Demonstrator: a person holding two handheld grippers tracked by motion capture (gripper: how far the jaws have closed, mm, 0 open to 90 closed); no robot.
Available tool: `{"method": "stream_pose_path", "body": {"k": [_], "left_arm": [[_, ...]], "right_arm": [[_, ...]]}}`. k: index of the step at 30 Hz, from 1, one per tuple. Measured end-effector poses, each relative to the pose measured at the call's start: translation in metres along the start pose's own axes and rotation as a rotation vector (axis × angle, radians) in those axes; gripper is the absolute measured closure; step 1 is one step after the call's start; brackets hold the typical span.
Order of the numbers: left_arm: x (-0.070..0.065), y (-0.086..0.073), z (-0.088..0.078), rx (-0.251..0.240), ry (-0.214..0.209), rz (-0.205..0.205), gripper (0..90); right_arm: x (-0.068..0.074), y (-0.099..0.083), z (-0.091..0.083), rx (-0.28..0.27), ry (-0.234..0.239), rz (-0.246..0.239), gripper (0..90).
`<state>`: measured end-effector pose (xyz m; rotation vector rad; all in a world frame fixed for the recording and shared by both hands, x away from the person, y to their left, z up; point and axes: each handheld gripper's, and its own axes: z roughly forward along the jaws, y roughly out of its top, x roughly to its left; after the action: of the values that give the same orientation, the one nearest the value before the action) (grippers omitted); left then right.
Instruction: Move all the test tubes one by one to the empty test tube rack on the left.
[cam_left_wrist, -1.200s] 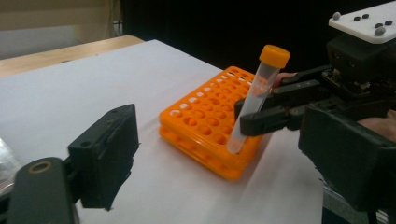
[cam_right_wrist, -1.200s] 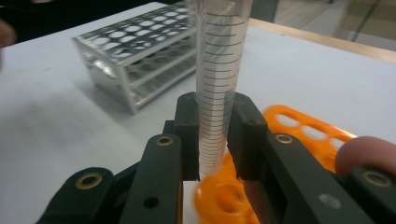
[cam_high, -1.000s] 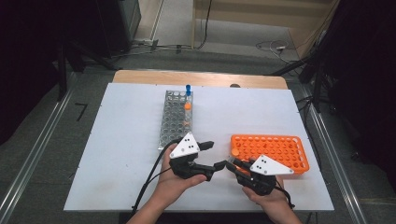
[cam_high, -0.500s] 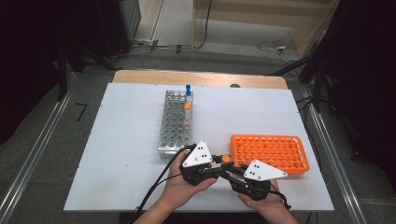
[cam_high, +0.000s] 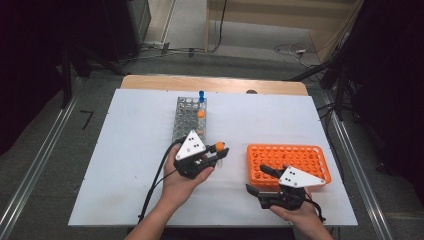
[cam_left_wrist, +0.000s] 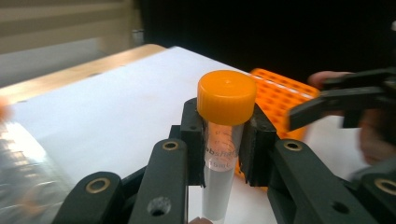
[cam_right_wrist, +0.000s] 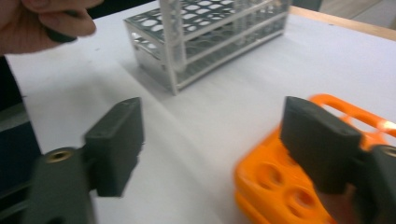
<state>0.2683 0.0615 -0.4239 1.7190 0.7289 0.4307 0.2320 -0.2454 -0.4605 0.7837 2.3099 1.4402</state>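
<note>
My left claw (cam_left_wrist: 223, 140) clamped the orange-capped tube (cam_left_wrist: 223, 135) above the white table (cam_high: 125, 165); its view showed printed lettering, unreadable from above. My right claw (cam_right_wrist: 212, 140), jaws just opening, stood wide and empty beside the orange rack (cam_high: 290, 160).

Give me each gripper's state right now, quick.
Left gripper: closed on the orange-capped tube.
Right gripper: open, nothing between its jaws; they have just been opening.
</note>
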Motion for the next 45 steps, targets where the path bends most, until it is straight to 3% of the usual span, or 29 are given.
{"method": "stream_pose_path", "body": {"k": [4, 9, 17, 20, 26, 30, 38, 45], "left_arm": [[0.024, 0.006, -0.004, -0.02, 0.075, -0.016, 74.9], [0.053, 0.011, -0.006, -0.045, 0.157, -0.039, 74.9], [0.085, 0.013, 0.004, -0.09, 0.228, -0.133, 75.0], [0.088, 0.013, 0.009, -0.099, 0.229, -0.151, 75.0], [0.086, 0.013, 0.02, -0.094, 0.229, -0.14, 75.0], [0.085, 0.01, 0.028, -0.05, 0.263, -0.099, 75.0], [0.081, 0.01, 0.027, -0.018, 0.273, -0.077, 73.5], [0.081, 0.011, 0.023, -0.015, 0.262, -0.084, 55.1]], "right_arm": [[-0.015, -0.004, -0.01, 0.003, -0.025, 0.022, 4.1], [-0.029, -0.009, -0.019, 0.007, -0.063, 0.049, 1.3], [-0.036, -0.013, -0.02, 0.029, -0.079, 0.058, 0.8], [-0.036, -0.014, -0.019, 0.033, -0.079, 0.053, 0.9], [-0.037, -0.014, -0.02, 0.032, -0.082, 0.058, 1.1], [-0.038, -0.015, -0.021, 0.031, -0.086, 0.059, 1.3], [-0.041, -0.016, -0.021, 0.027, -0.096, 0.064, 1.6], [-0.041, -0.016, -0.021, 0.03, -0.101, 0.068, 1.9]]}}
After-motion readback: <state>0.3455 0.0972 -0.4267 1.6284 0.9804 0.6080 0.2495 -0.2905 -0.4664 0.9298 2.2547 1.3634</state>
